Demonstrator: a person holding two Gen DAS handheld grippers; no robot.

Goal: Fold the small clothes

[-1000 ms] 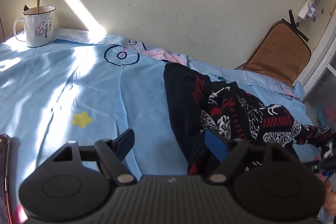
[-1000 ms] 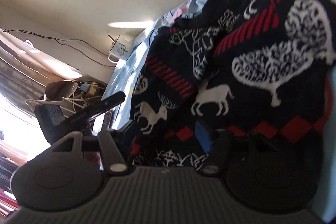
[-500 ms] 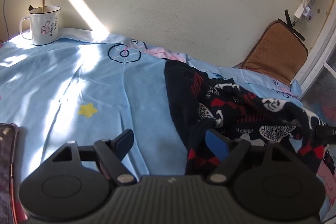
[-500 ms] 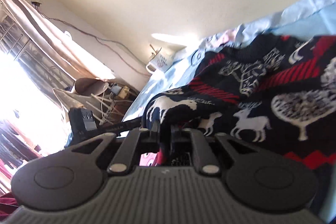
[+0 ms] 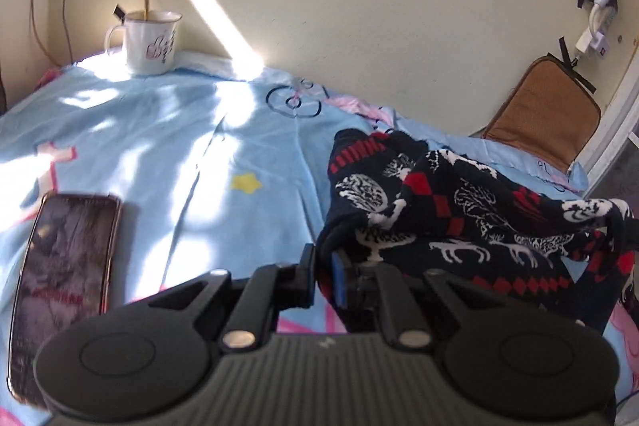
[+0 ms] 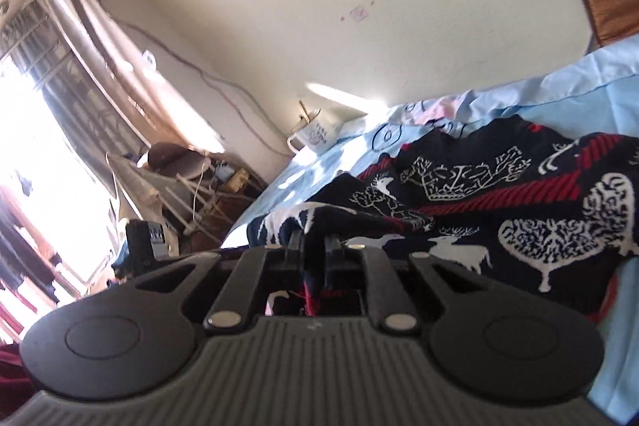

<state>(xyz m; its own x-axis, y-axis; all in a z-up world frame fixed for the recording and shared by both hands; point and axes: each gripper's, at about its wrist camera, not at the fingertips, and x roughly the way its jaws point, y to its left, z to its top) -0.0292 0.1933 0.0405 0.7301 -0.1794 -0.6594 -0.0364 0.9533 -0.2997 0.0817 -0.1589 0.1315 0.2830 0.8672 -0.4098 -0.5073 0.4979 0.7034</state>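
Knit sweater (image 5: 459, 210) edge between closing left claw (image 5: 324, 266) (right claw (image 6: 313, 246) clamped too)

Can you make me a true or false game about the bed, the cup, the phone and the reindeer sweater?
1. The white cup has a stick standing in it. True.
2. The phone lies on top of the reindeer sweater. False: it lies on the blue bedsheet, apart from the sweater.
3. The right claw is pinching the sweater. True.
4. The sweater is plain green. False: it is dark with red and white patterns.
5. The left claw is wide open over bare sheet. False: it is closing, with the sweater's edge between its fingers.
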